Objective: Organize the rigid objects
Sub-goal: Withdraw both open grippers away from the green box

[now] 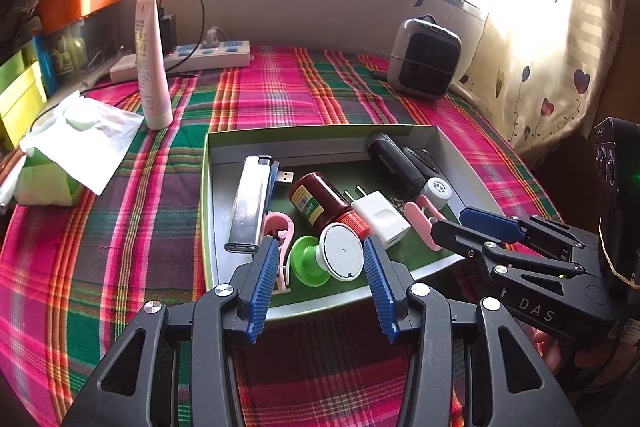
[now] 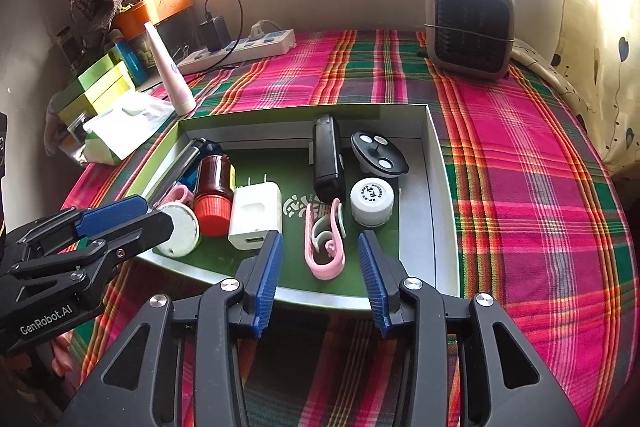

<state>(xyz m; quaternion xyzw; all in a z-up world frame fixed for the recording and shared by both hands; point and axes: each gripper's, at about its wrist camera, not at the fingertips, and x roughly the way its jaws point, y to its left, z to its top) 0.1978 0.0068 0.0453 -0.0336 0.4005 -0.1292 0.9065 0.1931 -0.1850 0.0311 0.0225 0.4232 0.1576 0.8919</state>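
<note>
Hovering at the box's (image 2: 438,163) near rim, lower centre of both views: right gripper (image 2: 320,251) fingers spread w/ pink clip (image 2: 325,259) loose between; left gripper (image 1: 320,255) fingers spread around white-capped green spool (image 1: 340,251), contact unclear.

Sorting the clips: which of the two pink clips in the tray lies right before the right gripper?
The pink clip beside the white charger, lying between the right gripper fingers; the other sits by the lighter.

The green tray (image 2: 434,163) is crowded at its left and middle; its right strip beside the white cap (image 2: 372,201) lies bare. Plaid cloth (image 2: 520,155) runs open to the heater (image 2: 470,27); a tube (image 1: 150,67) and tissue box (image 1: 60,163) block the left.
</note>
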